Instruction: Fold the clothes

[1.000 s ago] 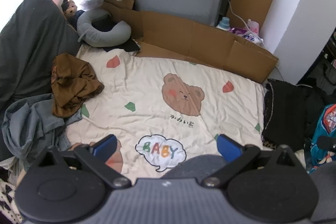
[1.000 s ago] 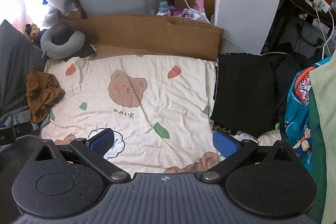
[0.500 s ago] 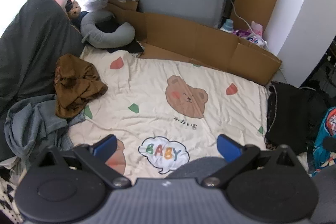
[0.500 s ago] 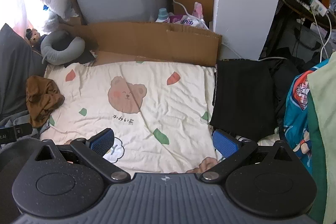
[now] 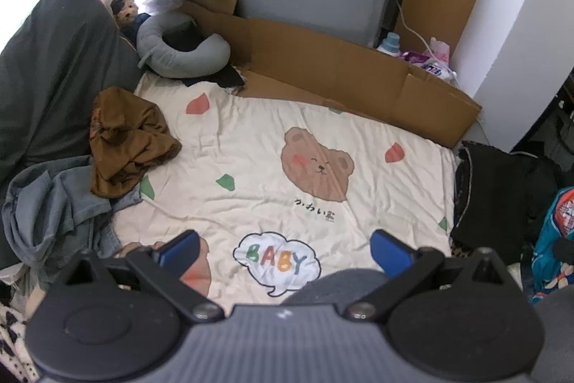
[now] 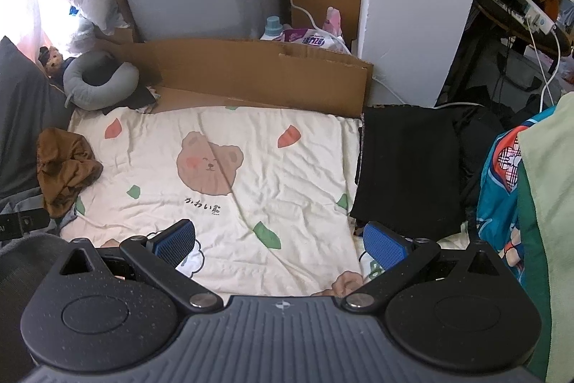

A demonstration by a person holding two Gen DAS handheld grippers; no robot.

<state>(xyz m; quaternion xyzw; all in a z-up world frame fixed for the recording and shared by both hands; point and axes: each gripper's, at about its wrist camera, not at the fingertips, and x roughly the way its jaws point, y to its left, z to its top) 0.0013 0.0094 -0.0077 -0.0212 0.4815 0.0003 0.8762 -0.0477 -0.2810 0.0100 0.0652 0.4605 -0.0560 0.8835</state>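
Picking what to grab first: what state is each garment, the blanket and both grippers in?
Left gripper: open, empty.
Right gripper: open, empty.
Brown garment: crumpled, unfolded.
Grey garment: crumpled heap, partly under the brown one.
Black garment: lying flat.
Blanket: spread out, wrinkled.

Ahead of the fingers lay one cream blanket, one brown garment, one grey garment, one black garment and one neck pillow.

Soft wrinkled cloth blanket, crumpled brown cloth garment, matt cardboard
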